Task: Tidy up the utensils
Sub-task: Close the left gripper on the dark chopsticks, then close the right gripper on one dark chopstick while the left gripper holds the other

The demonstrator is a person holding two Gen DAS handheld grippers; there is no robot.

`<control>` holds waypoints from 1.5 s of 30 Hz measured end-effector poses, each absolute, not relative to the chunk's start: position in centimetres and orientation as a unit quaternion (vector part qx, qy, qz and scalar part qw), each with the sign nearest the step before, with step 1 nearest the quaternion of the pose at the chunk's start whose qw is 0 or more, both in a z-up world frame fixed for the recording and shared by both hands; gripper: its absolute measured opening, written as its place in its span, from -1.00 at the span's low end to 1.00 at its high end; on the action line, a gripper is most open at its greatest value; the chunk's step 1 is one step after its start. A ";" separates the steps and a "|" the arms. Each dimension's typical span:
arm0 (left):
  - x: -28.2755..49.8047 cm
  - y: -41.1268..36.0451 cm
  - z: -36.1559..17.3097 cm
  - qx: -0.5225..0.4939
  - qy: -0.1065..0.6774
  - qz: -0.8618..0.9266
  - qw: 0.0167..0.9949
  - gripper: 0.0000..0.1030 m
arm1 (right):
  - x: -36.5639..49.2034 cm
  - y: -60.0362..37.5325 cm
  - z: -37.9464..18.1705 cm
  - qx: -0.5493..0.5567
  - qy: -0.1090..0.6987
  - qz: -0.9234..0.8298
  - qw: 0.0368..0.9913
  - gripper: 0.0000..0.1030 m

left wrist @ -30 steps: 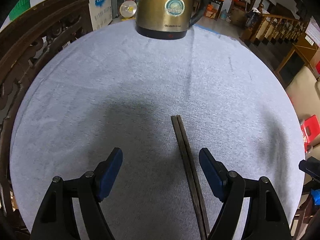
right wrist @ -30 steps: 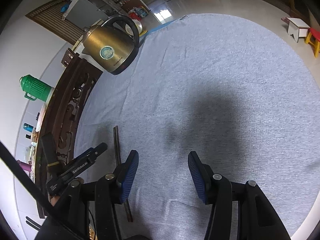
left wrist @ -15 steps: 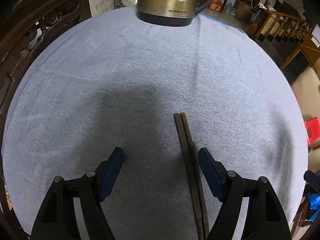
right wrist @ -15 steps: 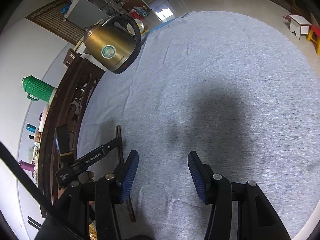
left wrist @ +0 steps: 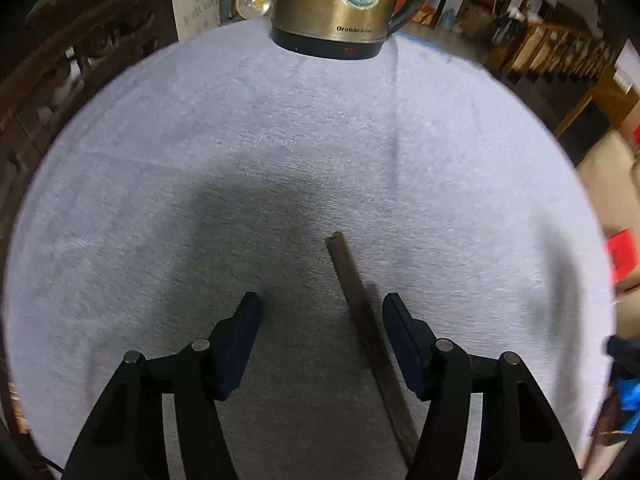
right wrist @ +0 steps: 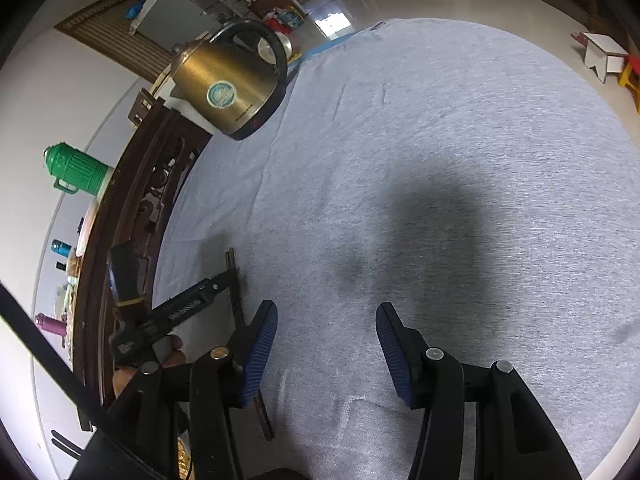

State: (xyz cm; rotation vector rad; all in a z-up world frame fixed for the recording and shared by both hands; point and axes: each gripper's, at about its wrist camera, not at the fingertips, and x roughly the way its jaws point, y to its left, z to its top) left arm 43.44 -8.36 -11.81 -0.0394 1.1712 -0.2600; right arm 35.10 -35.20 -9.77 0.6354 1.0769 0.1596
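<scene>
A pair of dark wooden chopsticks [left wrist: 364,320] lies side by side on the grey tablecloth [left wrist: 200,140]. In the left wrist view they run between the fingers of my left gripper [left wrist: 322,312], close to the right finger. The left gripper is open and holds nothing. In the right wrist view the chopsticks [right wrist: 236,292] lie to the left of my right gripper [right wrist: 326,320], partly hidden behind its left finger. The right gripper is open and empty above the cloth. The left gripper [right wrist: 192,304] also shows there, next to the chopsticks.
A brass electric kettle [left wrist: 344,4] stands at the far edge of the round table; it also shows in the right wrist view [right wrist: 228,84]. A carved dark wooden rail [right wrist: 132,216] runs along the table's left side, with a green thermos [right wrist: 76,168] behind it.
My left gripper has moved forward and lower over the chopsticks, its jaws a little narrower. The right gripper has barely moved.
</scene>
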 end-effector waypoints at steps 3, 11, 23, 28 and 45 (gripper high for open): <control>43.6 -7.5 -11.9 -0.028 0.546 -0.127 0.828 0.06 | 35.6 -34.7 -10.1 0.295 0.509 0.076 0.805 0.06; 43.5 -10.3 -11.8 0.002 0.539 -0.159 0.827 -0.80 | 35.4 -35.0 -10.3 0.308 0.507 0.071 0.802 0.06; 43.8 -15.3 -11.1 0.008 0.522 -0.210 0.826 -0.85 | 33.7 -37.4 -9.7 0.316 0.497 0.049 0.807 0.06; 44.6 -11.8 -10.2 -0.008 0.528 -0.184 0.829 -0.85 | 34.4 -36.8 -10.3 0.321 0.499 0.060 0.803 0.06; 43.7 -14.8 -11.7 -0.002 0.547 -0.228 0.805 -0.82 | 34.3 -36.1 -10.4 0.315 0.505 0.060 0.801 0.06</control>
